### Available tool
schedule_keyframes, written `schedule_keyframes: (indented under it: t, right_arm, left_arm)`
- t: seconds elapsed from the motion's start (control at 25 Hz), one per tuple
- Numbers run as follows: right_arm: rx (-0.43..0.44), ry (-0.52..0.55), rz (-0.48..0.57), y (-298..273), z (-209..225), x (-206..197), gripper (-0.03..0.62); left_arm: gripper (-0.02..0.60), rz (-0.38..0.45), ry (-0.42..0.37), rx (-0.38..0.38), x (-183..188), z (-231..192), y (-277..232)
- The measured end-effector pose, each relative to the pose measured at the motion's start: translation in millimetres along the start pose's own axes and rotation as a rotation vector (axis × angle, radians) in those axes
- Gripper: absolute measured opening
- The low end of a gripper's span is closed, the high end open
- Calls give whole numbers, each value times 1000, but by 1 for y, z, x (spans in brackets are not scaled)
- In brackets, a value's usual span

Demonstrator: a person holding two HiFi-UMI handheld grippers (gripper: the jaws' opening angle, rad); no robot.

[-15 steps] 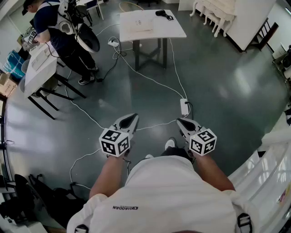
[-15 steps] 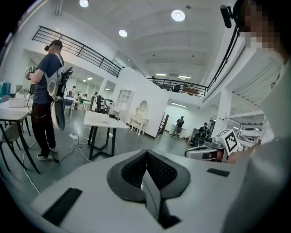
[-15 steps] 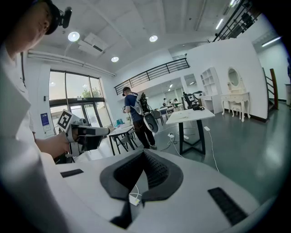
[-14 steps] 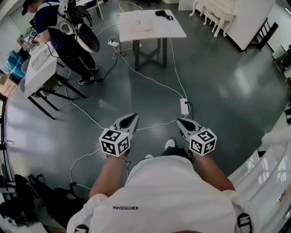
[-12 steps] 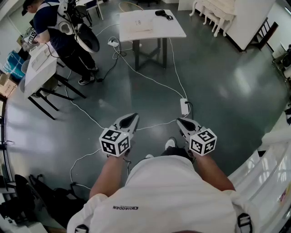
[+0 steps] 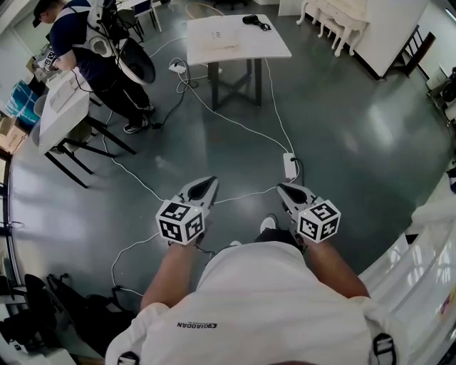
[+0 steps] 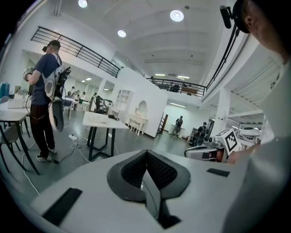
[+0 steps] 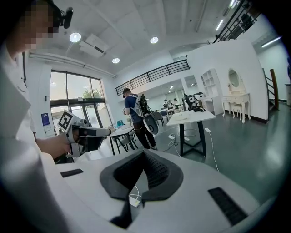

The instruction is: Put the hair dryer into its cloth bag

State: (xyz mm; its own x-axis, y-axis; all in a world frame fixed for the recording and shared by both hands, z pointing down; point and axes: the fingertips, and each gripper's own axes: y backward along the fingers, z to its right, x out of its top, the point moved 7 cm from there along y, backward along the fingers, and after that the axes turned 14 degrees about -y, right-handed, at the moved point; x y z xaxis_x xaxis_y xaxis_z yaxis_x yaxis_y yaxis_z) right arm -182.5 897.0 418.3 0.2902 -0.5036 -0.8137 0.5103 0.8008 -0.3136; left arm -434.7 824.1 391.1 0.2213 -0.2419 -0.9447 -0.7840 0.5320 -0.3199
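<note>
A white table (image 6: 274,48) stands far ahead across the floor. On it lie a black hair dryer (image 6: 255,21) and a pale flat cloth bag (image 6: 217,37). Both grippers hang in front of my body, well short of the table and pointing slightly down toward it. My left gripper (image 6: 211,182) is shut with nothing between its jaws, and so is my right gripper (image 6: 280,188). The left gripper view shows the left gripper's (image 7: 146,152) black pads closed together. In the right gripper view the right gripper (image 8: 143,152) looks the same. The table (image 8: 191,117) is small in that view.
White cables (image 6: 235,121) and a power strip (image 6: 289,166) lie on the dark floor between me and the table. A person in a dark shirt (image 6: 85,50) stands by a white desk (image 6: 60,107) at the left. White furniture (image 6: 342,18) lines the far right.
</note>
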Motion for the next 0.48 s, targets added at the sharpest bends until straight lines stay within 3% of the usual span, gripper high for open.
schedule_keyframes:
  t: [0.16, 0.36, 0.48]
  right_arm:
    - [14, 10, 18, -1, -7, 3, 21]
    - [24, 20, 11, -4, -12, 1, 21]
    - [23, 7, 3, -2, -11, -3, 21]
  left_arm:
    - [29, 3, 9, -7, 0, 0, 2]
    - [29, 23, 102, -30, -6, -5, 3]
    - [29, 9, 98, -27, -11, -5, 2]
